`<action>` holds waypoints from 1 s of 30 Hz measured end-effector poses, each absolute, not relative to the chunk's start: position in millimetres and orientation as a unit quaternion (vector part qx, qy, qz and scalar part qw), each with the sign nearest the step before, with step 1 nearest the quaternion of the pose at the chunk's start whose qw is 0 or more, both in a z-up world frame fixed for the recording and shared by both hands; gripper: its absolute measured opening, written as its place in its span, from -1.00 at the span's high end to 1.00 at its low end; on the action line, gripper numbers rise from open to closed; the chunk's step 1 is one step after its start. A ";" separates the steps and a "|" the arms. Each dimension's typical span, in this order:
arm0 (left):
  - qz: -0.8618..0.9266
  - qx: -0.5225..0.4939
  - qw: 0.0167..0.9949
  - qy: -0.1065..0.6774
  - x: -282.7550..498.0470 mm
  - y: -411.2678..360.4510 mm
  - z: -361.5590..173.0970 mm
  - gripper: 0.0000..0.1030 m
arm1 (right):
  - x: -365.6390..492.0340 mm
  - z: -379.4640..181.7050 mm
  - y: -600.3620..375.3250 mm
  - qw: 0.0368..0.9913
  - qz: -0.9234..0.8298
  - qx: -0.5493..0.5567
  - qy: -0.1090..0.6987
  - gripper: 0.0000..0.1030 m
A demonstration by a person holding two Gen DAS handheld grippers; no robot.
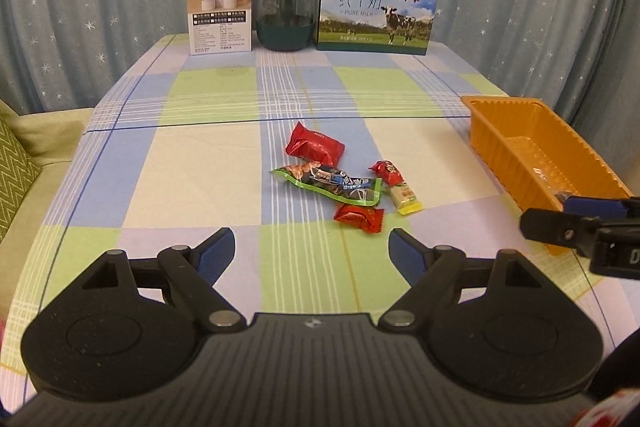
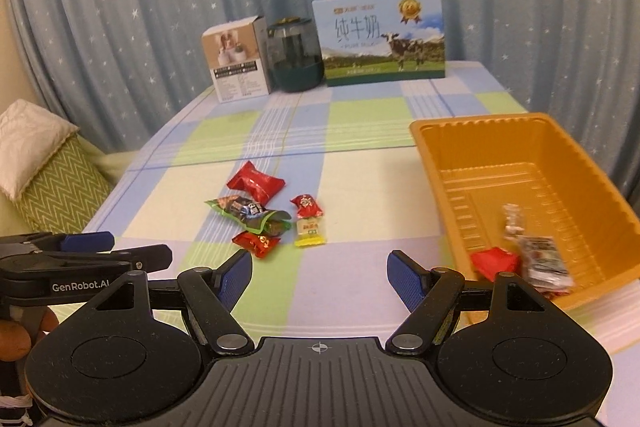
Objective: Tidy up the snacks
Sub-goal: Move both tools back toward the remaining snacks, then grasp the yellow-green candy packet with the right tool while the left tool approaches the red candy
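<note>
Both the left tool (image 1: 312,247) and the right tool (image 2: 320,269) are spread apart, empty. Mid-bench, the green snack packet (image 1: 328,185) lies flat, its long axis slanting left-far to right-near, left of the orange tray (image 2: 440,163).

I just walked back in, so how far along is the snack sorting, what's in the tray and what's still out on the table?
Partly done. The orange tray already holds a red packet and a clear-wrapped one. Nothing is in hand: left gripper and right gripper are both open. Five snacks remain on the tablecloth, including the green packet.
</note>
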State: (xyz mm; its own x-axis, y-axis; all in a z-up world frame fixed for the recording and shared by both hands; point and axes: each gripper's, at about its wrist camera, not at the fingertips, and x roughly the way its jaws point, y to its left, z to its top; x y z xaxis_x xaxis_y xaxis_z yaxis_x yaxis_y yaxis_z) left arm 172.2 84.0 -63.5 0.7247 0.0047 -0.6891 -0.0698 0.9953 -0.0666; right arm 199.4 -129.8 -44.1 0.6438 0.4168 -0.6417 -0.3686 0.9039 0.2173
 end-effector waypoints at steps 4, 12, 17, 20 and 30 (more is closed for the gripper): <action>0.019 -0.041 0.926 0.375 188.4 88.6 -74.1 -0.60 | 220.7 -61.6 -119.6 0.901 0.219 0.028 0.372 -0.32; 0.021 -0.032 0.920 0.391 217.9 94.3 -100.7 -0.60 | 260.3 -94.4 -99.2 0.893 0.227 0.013 0.388 -0.11; 0.018 -0.032 0.917 0.396 231.9 97.9 -113.5 -0.60 | 280.8 -110.4 -79.0 0.892 0.236 -0.009 0.385 0.00; 0.020 -0.039 0.917 0.398 237.0 100.5 -118.4 -0.60 | 292.3 -122.9 -65.6 0.891 0.237 -0.029 0.387 0.15; 0.011 -0.043 0.915 0.401 238.6 102.1 -125.6 -0.60 | 300.9 -141.2 -49.0 0.891 0.237 -0.066 0.382 0.51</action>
State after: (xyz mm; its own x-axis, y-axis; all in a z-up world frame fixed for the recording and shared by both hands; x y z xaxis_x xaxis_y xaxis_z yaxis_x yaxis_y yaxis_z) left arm 238.6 102.1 -125.6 0.6775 -0.0144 -0.7354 -0.0546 0.9961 -0.0698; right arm 300.9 -49.0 -141.2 0.5960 0.3723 -0.7115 -0.4735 0.8785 0.0631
